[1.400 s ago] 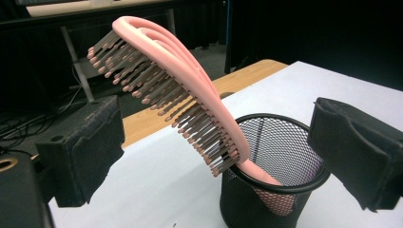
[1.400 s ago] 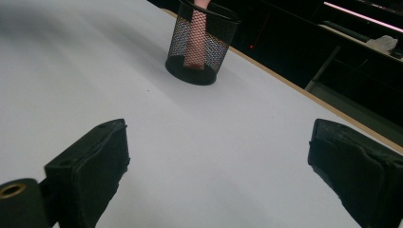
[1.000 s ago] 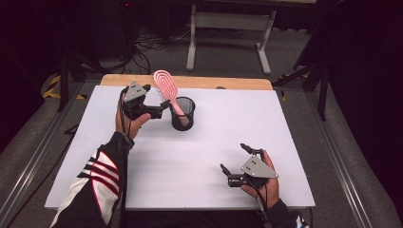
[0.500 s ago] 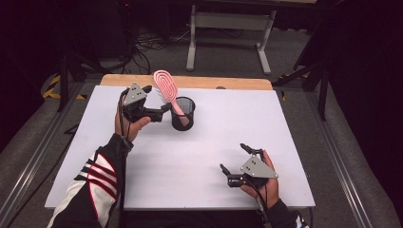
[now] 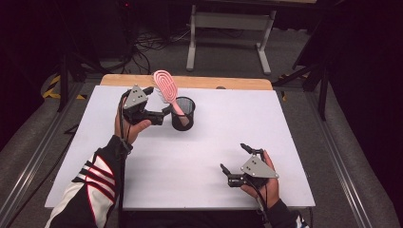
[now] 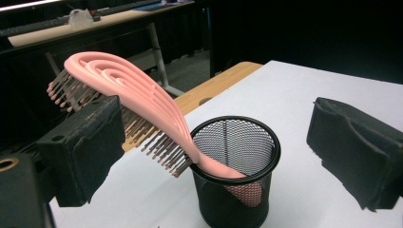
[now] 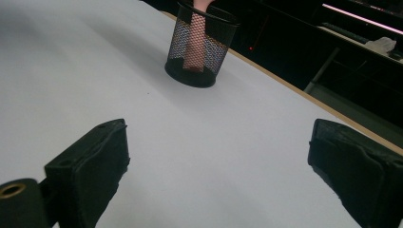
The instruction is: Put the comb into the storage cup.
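Note:
A pink hairbrush (image 5: 165, 85) (image 6: 138, 95) stands handle-down in a black mesh cup (image 5: 183, 114) (image 6: 237, 180), its head leaning out over the rim toward the left. My left gripper (image 5: 159, 102) (image 6: 218, 137) is open just left of the cup. Its jaws stand wide apart on either side of the cup, and one jaw sits close in front of the bristles. My right gripper (image 5: 233, 156) (image 7: 221, 156) is open and holds nothing, low over the table's near right part. In the right gripper view the cup (image 7: 199, 47) stands far ahead.
The white table top (image 5: 214, 142) has a wooden strip (image 5: 228, 83) along its far edge. Beyond that edge stand a grey metal frame (image 5: 228, 28) and floor cables (image 5: 152, 42). A metal rail (image 5: 33, 161) runs along the floor on the left.

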`<state>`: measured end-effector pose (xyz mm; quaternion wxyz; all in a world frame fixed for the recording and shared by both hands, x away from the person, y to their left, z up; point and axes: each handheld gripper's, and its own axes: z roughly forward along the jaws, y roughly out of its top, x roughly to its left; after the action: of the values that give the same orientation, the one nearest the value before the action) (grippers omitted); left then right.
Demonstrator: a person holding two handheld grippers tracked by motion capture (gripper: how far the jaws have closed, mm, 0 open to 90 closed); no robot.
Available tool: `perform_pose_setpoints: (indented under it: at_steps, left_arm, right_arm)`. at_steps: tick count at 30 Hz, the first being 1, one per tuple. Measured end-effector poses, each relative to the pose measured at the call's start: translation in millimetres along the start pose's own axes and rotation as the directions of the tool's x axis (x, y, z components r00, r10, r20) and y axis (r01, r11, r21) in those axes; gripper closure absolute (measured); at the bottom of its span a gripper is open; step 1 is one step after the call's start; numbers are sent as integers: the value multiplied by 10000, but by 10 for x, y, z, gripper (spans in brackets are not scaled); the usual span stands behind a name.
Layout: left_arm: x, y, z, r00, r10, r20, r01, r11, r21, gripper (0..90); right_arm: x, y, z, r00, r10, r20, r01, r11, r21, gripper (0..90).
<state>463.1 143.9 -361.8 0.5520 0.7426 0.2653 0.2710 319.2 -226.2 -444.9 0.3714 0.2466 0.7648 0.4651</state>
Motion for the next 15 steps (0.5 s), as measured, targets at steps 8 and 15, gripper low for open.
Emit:
perform_pose_setpoints:
  at_steps: [8, 15]
  left_arm:
    - [-62, -14, -32, 9997, 231, 101, -231, 9997, -25, 66]
    - [-121, -23, -66, 9985, 507, 183, -506, 9987, -46, 67]
  right_arm:
    - [2, 1, -1, 10000, -5, 1, 5, 10000, 2, 69]
    - [7, 4, -2, 10000, -44, -3, 44, 10000, -15, 69]
